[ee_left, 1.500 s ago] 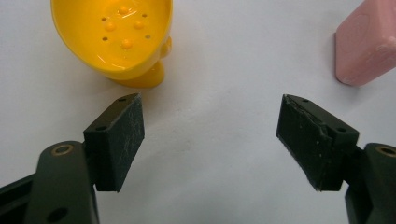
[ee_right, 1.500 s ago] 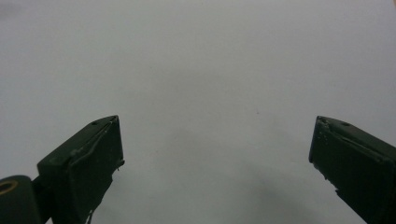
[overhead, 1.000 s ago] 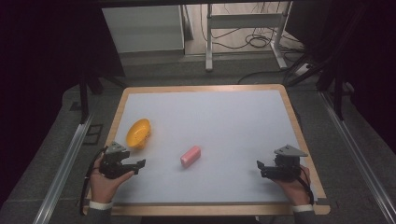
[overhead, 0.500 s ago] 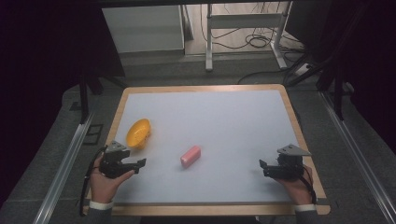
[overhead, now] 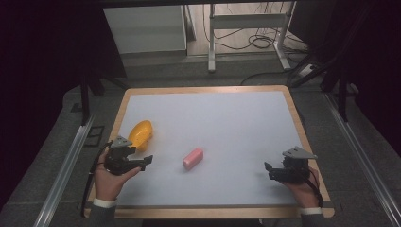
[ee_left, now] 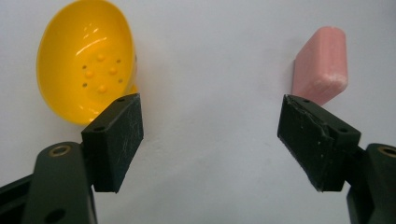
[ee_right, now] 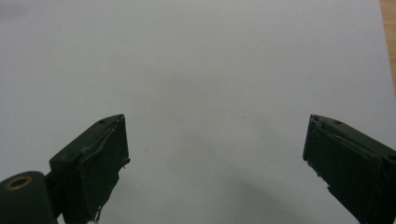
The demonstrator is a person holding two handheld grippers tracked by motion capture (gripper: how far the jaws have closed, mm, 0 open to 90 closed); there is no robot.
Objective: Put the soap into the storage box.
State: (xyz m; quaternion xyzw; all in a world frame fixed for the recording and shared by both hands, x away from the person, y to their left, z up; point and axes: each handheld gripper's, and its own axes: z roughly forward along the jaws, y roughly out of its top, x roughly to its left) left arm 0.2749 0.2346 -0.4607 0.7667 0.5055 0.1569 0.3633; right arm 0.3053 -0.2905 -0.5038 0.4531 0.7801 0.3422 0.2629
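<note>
The pink bar (overhead: 193,158) lies flat on the white table (overhead: 227,123), ahead of the left gripper (overhead: 142,161) and to that gripper's right, clear of its jaws. In the left gripper view the bar (ee_left: 321,65) shows just past the tip of the right-hand jaw, with a strip of bare table between them. The yellow bowl (overhead: 140,133) sits just beyond the same gripper on its left side; in the left gripper view the bowl (ee_left: 86,56) is tipped so that its dimpled inside faces the camera, and the left-hand jaw overlaps its lower rim.

The left gripper (ee_left: 210,140) is held low over the table in the person's left hand (overhead: 109,179), the forearm coming in from the near edge. Its jaws stand wide apart and hold nothing.

The right gripper (overhead: 270,170), in the right hand (overhead: 302,187) near the table's near right corner, points across the table toward the left. Its jaws (ee_right: 215,158) are likewise spread, with bare table between them. It is well apart from the bar.
</note>
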